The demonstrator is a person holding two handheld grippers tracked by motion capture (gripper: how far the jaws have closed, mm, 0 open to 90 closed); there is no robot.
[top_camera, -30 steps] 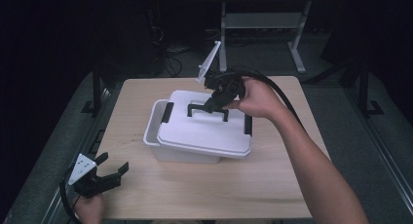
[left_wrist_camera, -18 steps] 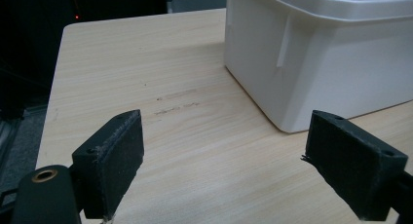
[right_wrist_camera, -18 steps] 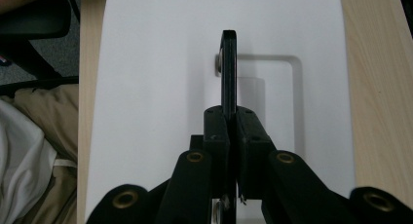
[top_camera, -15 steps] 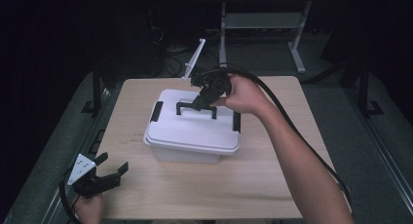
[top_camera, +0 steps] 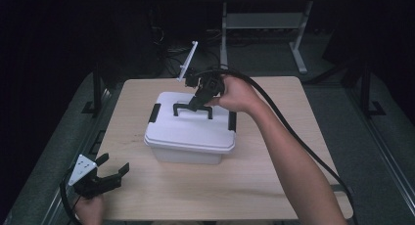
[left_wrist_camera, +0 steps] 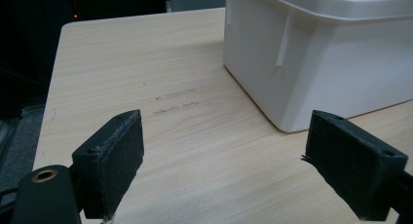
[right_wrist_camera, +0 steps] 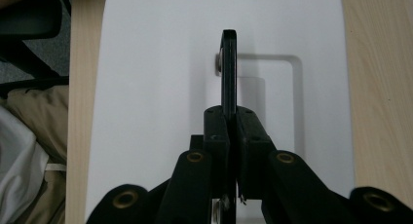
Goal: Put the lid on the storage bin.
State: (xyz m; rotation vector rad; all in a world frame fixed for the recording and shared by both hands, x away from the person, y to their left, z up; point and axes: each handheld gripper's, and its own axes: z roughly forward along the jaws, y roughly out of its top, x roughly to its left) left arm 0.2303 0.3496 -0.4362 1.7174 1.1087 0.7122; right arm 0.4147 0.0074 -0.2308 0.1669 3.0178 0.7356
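A white plastic storage box [top_camera: 188, 139] with a white lid [right_wrist_camera: 156, 87] and black side latches stands mid-table. Its black carry handle [top_camera: 192, 108] is raised upright, and my right gripper [top_camera: 200, 101] is shut on the handle [right_wrist_camera: 228, 68] from above. In the right gripper view the jaws pinch the thin black bar edge-on over the lid's recess. My left gripper [top_camera: 111, 172] rests low at the table's front left corner, open and holding nothing. In the left gripper view its pads [left_wrist_camera: 113, 165] stand wide apart, with the box's white wall [left_wrist_camera: 311, 63] ahead and to the right.
The light wooden table [top_camera: 274, 181] has bare surface around the box on all sides. A thick black cable [top_camera: 293, 132] trails from the right gripper along the person's forearm. A metal table frame [top_camera: 264, 24] stands on the dark floor behind.
The box has slid toward the left and slightly forward, pulled by the right gripper on its handle. The left gripper has not moved.
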